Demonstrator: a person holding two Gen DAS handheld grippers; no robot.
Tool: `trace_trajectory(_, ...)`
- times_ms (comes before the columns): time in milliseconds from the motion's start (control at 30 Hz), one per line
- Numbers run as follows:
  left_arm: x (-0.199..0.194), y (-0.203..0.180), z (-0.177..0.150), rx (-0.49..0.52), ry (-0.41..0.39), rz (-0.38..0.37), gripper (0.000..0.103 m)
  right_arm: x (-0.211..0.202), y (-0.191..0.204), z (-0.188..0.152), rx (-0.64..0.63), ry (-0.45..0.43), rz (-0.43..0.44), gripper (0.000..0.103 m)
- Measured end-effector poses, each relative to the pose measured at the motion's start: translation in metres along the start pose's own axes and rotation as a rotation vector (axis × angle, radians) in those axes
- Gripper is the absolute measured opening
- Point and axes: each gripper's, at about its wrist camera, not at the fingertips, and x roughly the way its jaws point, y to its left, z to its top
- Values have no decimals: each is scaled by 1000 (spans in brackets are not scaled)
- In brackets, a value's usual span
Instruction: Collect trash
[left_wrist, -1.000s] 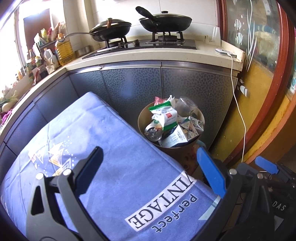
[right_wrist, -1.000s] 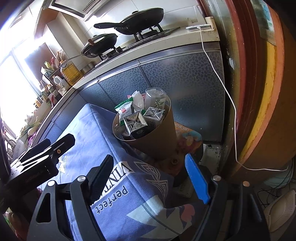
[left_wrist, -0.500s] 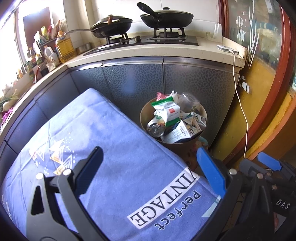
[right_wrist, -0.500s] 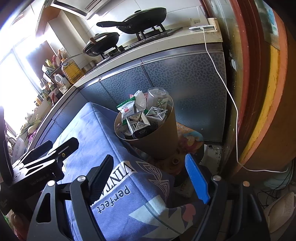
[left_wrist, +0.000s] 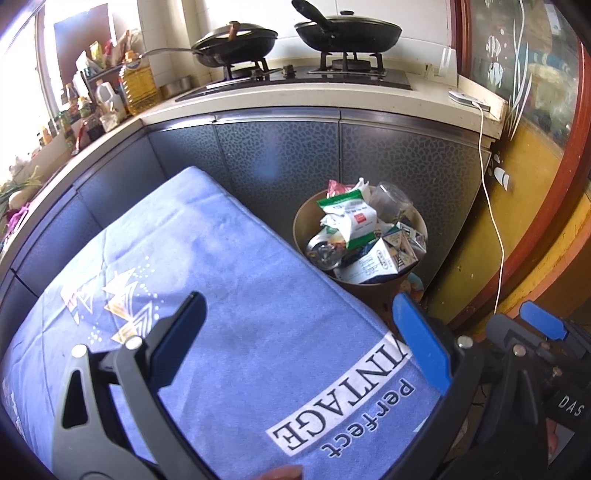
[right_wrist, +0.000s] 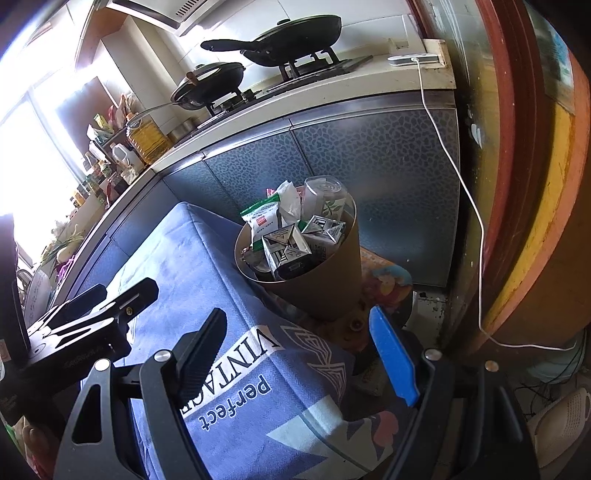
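A brown round bin (left_wrist: 373, 288) (right_wrist: 325, 280) stands on the floor against the grey cabinet, heaped with trash: a green and white packet (left_wrist: 351, 218), folded cartons (right_wrist: 288, 247), a clear cup (right_wrist: 321, 192) and a tin lid (left_wrist: 323, 253). My left gripper (left_wrist: 299, 339) is open and empty above the blue cloth, short of the bin. My right gripper (right_wrist: 299, 354) is open and empty, below and in front of the bin. The left gripper's body shows at the left of the right wrist view (right_wrist: 88, 325).
A blue cloth printed "perfect VINTAGE" (left_wrist: 207, 280) covers a table next to the bin. Behind is a counter (left_wrist: 295, 99) with a gas hob and two black pans (left_wrist: 347, 29). A white cable (left_wrist: 495, 229) hangs down the cabinet's right side. A red door frame (right_wrist: 517, 184) is right.
Both grippers drew back and rose slightly; the bin sits a little farther and lower in both views. Both stay open and empty.
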Motion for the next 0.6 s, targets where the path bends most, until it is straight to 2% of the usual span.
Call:
trace_trajectory(333, 3, 12, 0, -27, 8, 11, 97, 7, 14, 6, -24, 7, 11, 79)
trace_trajectory(600, 4, 8, -1, 2, 6, 5, 97, 9, 14, 6, -18, 8, 2, 79)
